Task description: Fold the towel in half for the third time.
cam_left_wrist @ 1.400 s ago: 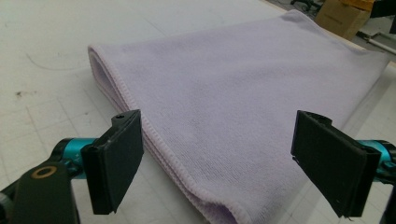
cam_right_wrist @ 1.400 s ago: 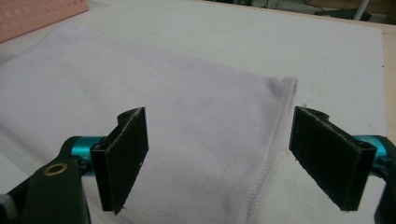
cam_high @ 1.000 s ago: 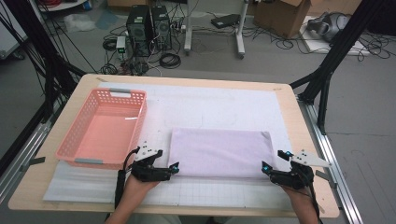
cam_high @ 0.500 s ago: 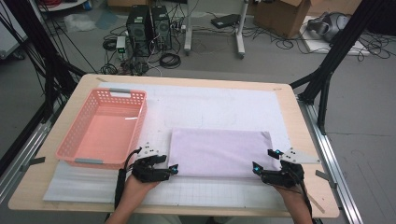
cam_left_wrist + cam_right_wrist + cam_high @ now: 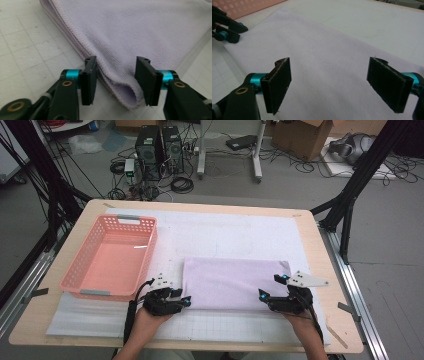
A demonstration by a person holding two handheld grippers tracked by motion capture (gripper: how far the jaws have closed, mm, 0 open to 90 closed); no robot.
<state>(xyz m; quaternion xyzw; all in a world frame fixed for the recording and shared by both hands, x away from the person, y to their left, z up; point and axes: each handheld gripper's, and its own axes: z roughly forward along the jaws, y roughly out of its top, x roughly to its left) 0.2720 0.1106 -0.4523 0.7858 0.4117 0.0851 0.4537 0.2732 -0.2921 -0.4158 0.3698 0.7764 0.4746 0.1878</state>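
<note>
one folded lilac microfibre towel [image 5: 236, 283] lies flat on the white grid mat [image 5: 280, 237], right of the pink plastic basket [image 5: 111, 257]. left gripper [image 5: 115, 77] at its near-left corner, jaws just been closing w/ the corner between them, not pinched yet. right gripper [image 5: 339, 85] over the near-right part, jaws wide.

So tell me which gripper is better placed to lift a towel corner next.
Left, probably. The left gripper has just been closing, with the near corner of the folded lilac towel bunched between its jaws. The right gripper stands wide open over flat cloth, no edge between its jaws.
</note>
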